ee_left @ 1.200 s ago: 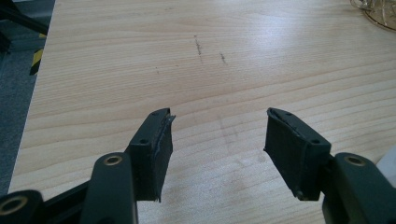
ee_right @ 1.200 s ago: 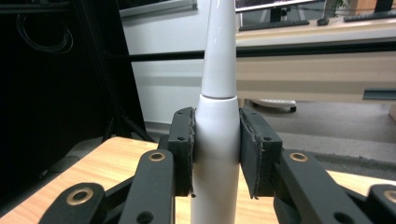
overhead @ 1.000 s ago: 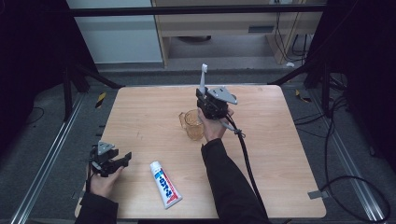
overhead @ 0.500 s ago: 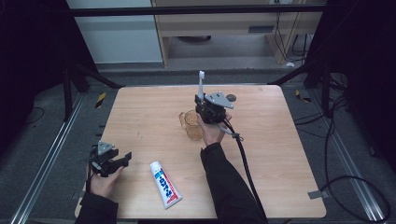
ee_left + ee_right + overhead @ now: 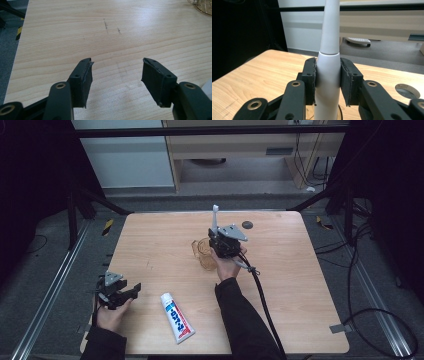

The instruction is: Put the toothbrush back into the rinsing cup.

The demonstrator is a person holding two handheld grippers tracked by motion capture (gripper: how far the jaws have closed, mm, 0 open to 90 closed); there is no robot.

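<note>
Clamped in the right gripper [image 5: 327, 82], a white electric toothbrush [image 5: 328, 72] is held upright over a clear glass cup [image 5: 204, 254], while the left gripper [image 5: 116, 82] is kept spread open beside a toothpaste tube [image 5: 177, 317].

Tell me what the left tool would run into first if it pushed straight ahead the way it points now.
Probably nothing soon: ahead of the open left tool lies bare table. The clear cup sits far off toward the right corner of its view, seemingly outside that line, though depth is hard to judge.
</note>
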